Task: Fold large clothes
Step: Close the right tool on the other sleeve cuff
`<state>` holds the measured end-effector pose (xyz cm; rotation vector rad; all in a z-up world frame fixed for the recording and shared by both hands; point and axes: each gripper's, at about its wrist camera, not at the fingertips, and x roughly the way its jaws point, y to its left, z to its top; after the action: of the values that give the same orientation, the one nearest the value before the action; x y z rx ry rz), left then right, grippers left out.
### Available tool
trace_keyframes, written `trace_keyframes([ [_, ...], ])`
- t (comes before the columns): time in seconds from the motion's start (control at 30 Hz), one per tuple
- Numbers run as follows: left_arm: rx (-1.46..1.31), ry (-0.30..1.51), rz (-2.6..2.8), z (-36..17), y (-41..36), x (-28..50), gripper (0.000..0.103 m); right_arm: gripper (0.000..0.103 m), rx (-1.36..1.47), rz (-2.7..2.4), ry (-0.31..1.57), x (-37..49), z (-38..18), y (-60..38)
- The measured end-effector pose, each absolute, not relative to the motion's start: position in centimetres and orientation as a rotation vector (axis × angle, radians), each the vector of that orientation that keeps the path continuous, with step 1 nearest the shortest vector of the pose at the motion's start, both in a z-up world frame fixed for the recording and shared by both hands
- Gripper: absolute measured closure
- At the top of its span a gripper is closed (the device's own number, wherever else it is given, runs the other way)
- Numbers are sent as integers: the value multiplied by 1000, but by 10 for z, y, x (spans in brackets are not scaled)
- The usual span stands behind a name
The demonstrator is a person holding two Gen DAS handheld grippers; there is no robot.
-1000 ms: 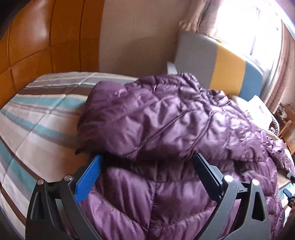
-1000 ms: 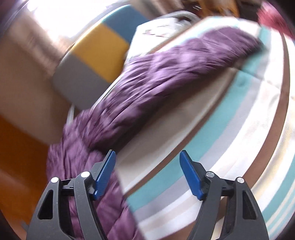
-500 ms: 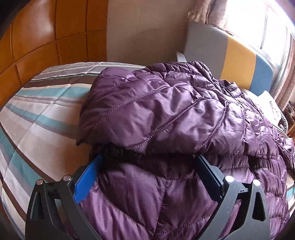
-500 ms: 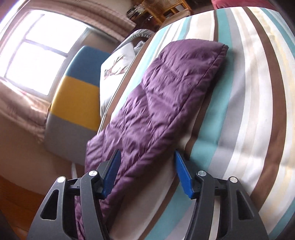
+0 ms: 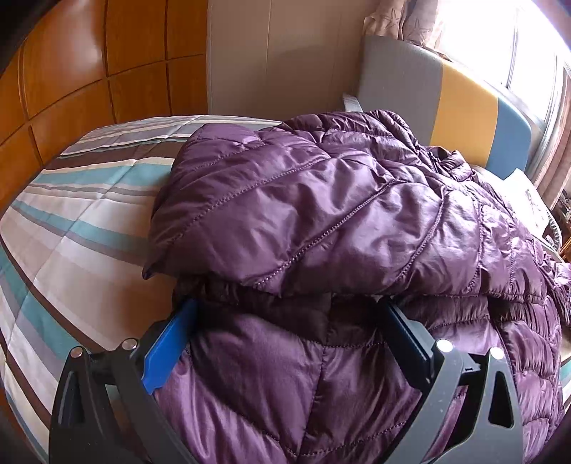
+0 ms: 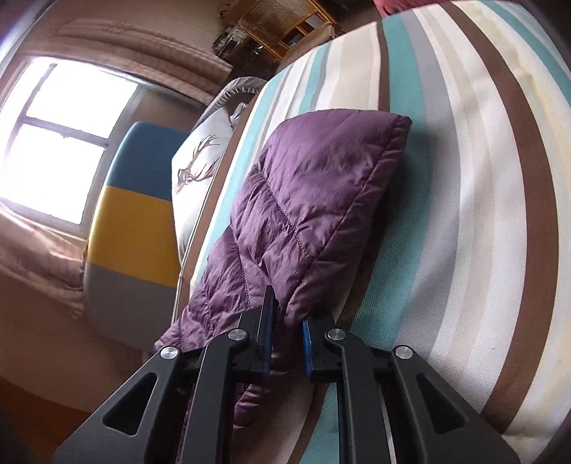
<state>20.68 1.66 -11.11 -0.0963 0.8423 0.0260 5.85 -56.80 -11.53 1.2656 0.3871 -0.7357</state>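
Observation:
A purple quilted jacket (image 5: 303, 221) lies on a striped bed (image 5: 71, 232), its upper part folded over the lower. My left gripper (image 5: 287, 307) stands open over the near part of the jacket, with the puffy fabric bulging between its wide-spread fingers. In the right wrist view a flat sleeve of the jacket (image 6: 314, 189) stretches away across the bed cover (image 6: 464, 178). My right gripper (image 6: 287, 310) is closing its jaws on the sleeve's near edge, and the blue pads pinch the fabric between them.
A wooden panelled headboard (image 5: 89, 71) rises behind the bed. A grey, yellow and blue cushion (image 6: 132, 228) and a white pillow with a deer print (image 6: 200, 167) stand along the far side, under a bright window (image 6: 53, 142). Wicker furniture (image 6: 282, 18) stands beyond the bed.
My right gripper swung across the bed to the sleeve and its jaws came together on the sleeve's near edge. The left gripper stayed open over the jacket, tilting slightly.

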Motion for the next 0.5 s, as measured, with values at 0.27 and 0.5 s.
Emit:
trace_keyframes([
  [0.27,-96,845,28,-112,16,207,3,96,805,-821,493,95,-66,-540],
  [0.5,-108,843,25,-112,17,207,3,98,394,-778,525,135,-28,-479],
])
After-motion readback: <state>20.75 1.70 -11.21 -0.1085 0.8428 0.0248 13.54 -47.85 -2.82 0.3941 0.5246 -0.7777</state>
